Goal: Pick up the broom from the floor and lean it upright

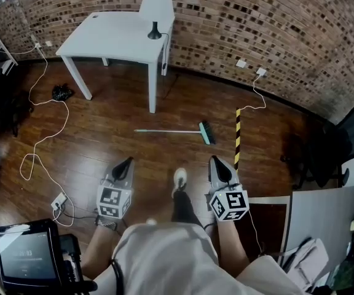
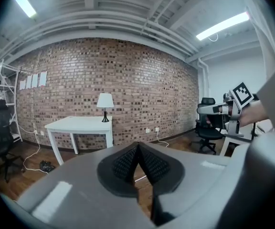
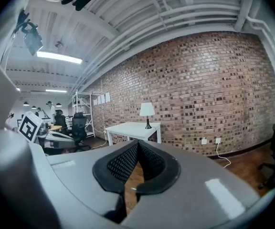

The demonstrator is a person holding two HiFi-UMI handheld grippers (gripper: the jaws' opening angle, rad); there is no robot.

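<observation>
The broom (image 1: 178,131) lies flat on the wooden floor, its pale handle pointing left and its green head (image 1: 206,133) at the right, in front of the white table (image 1: 112,39). My left gripper (image 1: 127,162) is held short of it, below and left of the handle, tips together and empty. My right gripper (image 1: 216,160) sits just below and right of the broom head, also shut on nothing. In the left gripper view the pads (image 2: 126,163) meet at the tip; the right gripper view shows the same pads (image 3: 123,163) closed. Neither gripper touches the broom.
A lamp (image 1: 155,11) stands on the table by the brick wall. A yellow-black striped strip (image 1: 238,137) lies right of the broom head. White cable (image 1: 42,140) loops across the left floor to a power strip (image 1: 59,201). An office chair (image 1: 349,140) stands right. The person's shoe (image 1: 180,178) is between the grippers.
</observation>
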